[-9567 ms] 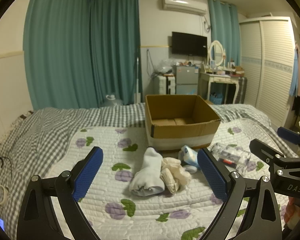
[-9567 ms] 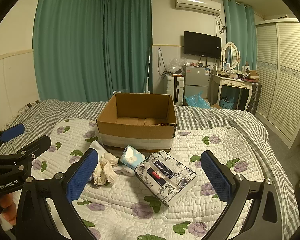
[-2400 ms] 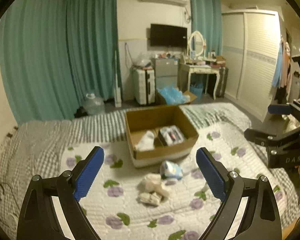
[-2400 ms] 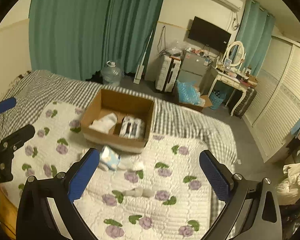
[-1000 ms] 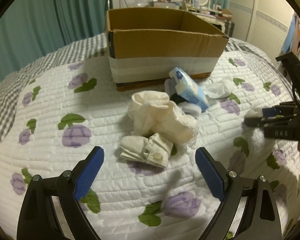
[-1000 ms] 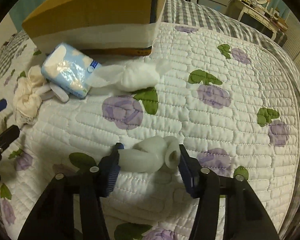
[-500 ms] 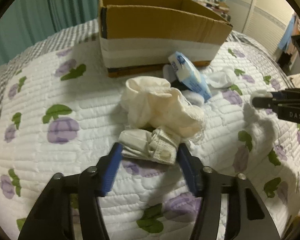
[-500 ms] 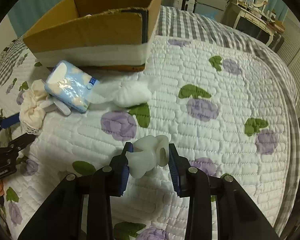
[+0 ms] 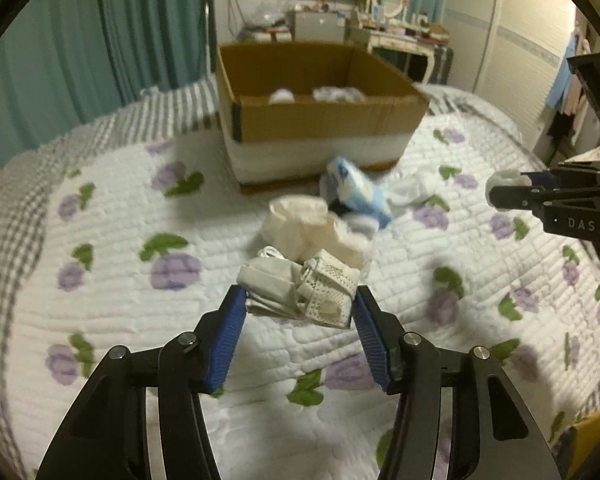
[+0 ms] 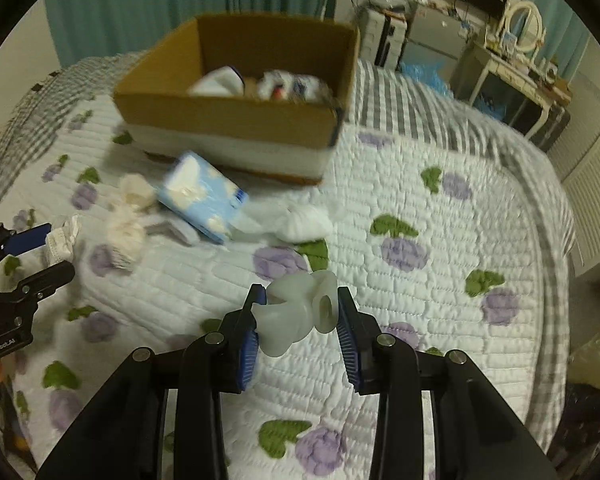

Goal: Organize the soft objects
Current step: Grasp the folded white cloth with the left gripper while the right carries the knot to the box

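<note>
The quilt [image 9: 100,208] with purple flowers covers the bed, with a grey checked blanket [image 10: 400,92] along its far edge. On the quilt stands the open box [image 9: 320,120], with pale items inside it, too blurred to name. Bare quilt spreads wide to the left of the box in the left wrist view and to the right of it in the right wrist view.

Just before the box's front wall lies a blue pack [image 10: 202,196], tilted, with a white sock [image 10: 306,218] beside it on the right and a cream bundle [image 9: 308,228] on its left, touching or nearly so.

The left gripper [image 9: 298,304] is clamped on a folded whitish mask [image 9: 300,292], its blue pads pressing both ends; the mask sits just in front of the cream bundle, and whether it touches the quilt is unclear.

The right gripper [image 10: 298,312] is closed on a small translucent white piece [image 10: 300,312], squeezed between the pads above the quilt, with the sock and pack farther ahead to the left. In the left wrist view this gripper shows at the right edge, well apart from the left one.
</note>
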`<action>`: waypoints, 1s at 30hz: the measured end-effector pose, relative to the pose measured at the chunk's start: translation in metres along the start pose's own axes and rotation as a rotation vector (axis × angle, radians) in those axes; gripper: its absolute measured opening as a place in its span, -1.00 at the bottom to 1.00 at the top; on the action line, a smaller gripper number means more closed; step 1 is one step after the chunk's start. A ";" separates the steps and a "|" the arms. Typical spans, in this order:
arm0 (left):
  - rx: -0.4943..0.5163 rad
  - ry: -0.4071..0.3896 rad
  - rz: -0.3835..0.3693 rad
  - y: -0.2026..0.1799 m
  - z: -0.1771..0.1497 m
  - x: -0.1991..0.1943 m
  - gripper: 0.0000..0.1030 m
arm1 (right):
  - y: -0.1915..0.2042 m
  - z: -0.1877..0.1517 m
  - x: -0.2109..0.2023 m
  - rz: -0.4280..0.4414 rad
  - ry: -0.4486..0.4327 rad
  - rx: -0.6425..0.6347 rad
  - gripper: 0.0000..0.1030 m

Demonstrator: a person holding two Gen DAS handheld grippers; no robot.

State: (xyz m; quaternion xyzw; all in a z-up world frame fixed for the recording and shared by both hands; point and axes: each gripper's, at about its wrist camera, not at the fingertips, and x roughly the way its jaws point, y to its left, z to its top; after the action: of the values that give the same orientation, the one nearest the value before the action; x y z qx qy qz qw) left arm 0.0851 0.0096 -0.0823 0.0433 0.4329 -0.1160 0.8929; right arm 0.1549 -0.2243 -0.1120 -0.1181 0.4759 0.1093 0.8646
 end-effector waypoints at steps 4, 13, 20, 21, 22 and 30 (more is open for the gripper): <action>0.009 -0.063 0.010 -0.002 0.014 -0.032 0.05 | 0.014 0.011 -0.039 0.001 -0.061 -0.016 -0.33; 0.022 -0.220 -0.012 -0.011 0.064 -0.099 0.05 | 0.031 0.052 -0.112 -0.011 -0.193 -0.051 -0.32; 0.024 -0.284 -0.029 -0.010 0.116 -0.114 0.05 | 0.038 0.101 -0.134 0.039 -0.260 -0.049 -0.32; 0.024 -0.291 -0.025 -0.007 0.126 -0.111 0.05 | 0.037 0.109 -0.133 0.043 -0.264 -0.046 -0.32; 0.023 -0.290 -0.029 -0.004 0.134 -0.106 0.05 | 0.036 0.117 -0.130 0.043 -0.265 -0.047 -0.32; -0.008 -0.235 -0.022 0.022 0.187 -0.034 0.05 | 0.020 0.185 -0.063 0.061 -0.221 -0.004 -0.32</action>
State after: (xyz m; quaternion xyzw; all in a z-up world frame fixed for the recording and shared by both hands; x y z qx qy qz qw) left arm 0.2127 0.0037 0.0605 0.0210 0.3261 -0.1283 0.9363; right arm 0.2639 -0.1533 0.0354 -0.0924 0.3807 0.1487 0.9080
